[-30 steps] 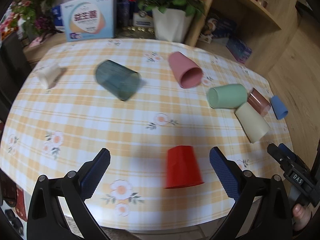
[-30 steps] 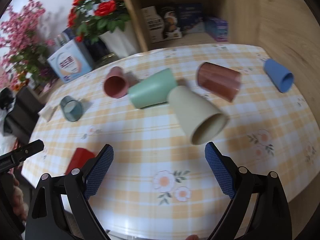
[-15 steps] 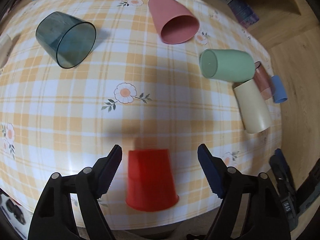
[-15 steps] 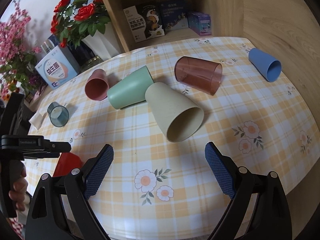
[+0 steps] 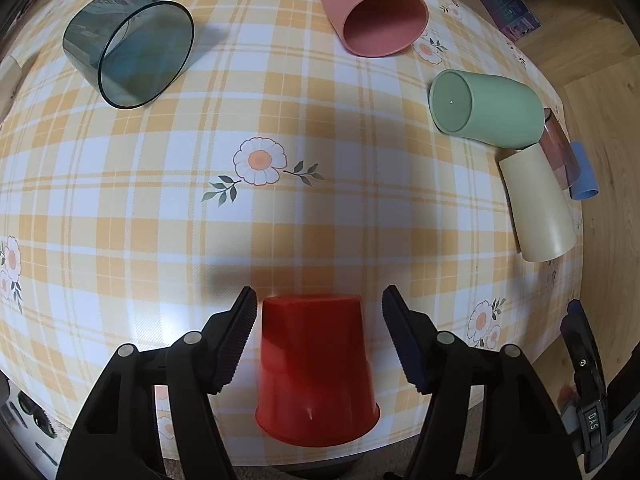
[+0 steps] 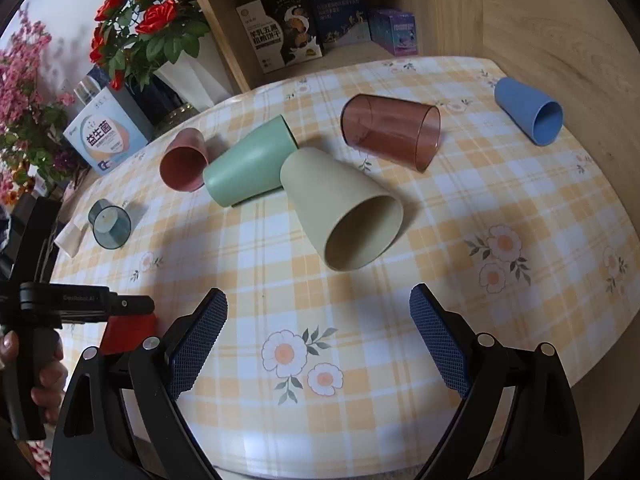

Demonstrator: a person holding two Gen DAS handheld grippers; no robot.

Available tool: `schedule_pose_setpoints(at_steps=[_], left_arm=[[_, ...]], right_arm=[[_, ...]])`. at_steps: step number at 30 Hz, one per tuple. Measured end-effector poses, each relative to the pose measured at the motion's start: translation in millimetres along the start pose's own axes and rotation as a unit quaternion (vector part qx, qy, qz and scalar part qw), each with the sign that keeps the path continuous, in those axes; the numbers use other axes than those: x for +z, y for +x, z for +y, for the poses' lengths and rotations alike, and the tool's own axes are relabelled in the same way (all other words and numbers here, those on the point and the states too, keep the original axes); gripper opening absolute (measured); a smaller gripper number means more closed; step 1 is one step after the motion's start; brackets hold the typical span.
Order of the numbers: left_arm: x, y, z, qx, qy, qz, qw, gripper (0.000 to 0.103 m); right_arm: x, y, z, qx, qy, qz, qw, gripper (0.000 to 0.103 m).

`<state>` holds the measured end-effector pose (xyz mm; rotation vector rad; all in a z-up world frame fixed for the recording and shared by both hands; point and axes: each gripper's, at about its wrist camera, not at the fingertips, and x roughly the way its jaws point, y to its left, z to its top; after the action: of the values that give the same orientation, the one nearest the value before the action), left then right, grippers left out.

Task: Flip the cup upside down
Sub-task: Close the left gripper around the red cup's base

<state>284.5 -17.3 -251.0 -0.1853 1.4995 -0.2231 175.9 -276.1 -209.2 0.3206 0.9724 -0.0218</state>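
Note:
A red cup (image 5: pixel 314 364) stands upside down near the table's front edge. My left gripper (image 5: pixel 316 332) is open, its fingers on either side of the cup with small gaps, not touching. The red cup also shows in the right wrist view (image 6: pixel 128 330), partly hidden behind the left gripper's body. My right gripper (image 6: pixel 318 334) is open and empty above the tablecloth, just in front of a beige cup (image 6: pixel 344 212) that lies on its side with its mouth towards me.
Other cups lie on their sides on the checked tablecloth (image 5: pixel 280 220): dark teal (image 5: pixel 128 50), pink (image 5: pixel 372 8), green (image 5: pixel 486 108), beige (image 5: pixel 538 206), brown translucent (image 6: pixel 390 130), blue (image 6: pixel 528 116). A vase of roses (image 6: pixel 184 76), boxes and a wooden shelf stand behind.
My left gripper has moved forward and down over the red cup, so the cup now sits between its fingers. The fingers have narrowed a little. My right gripper has barely moved.

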Motion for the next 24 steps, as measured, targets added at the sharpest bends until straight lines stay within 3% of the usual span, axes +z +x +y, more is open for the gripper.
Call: schedule_pose_setpoints(at_steps=[7, 12, 24], left_arm=[[-5, 2, 1, -0.003, 0.002, -0.003, 1.0, 0.049], [-10, -2, 3, -0.002, 0.009, -0.017, 0.9998, 0.049], [-29, -26, 19, -0.018, 0.0, -0.053, 0.9984, 0.049]], right_arm=[[-4, -5, 3, 0.007, -0.008, -0.023, 1.0, 0.09], [-3, -10, 6, 0.004, -0.018, -0.041, 0.999, 0.09], [-8, -9, 15, 0.004, -0.033, -0.03, 0.999, 0.09]])
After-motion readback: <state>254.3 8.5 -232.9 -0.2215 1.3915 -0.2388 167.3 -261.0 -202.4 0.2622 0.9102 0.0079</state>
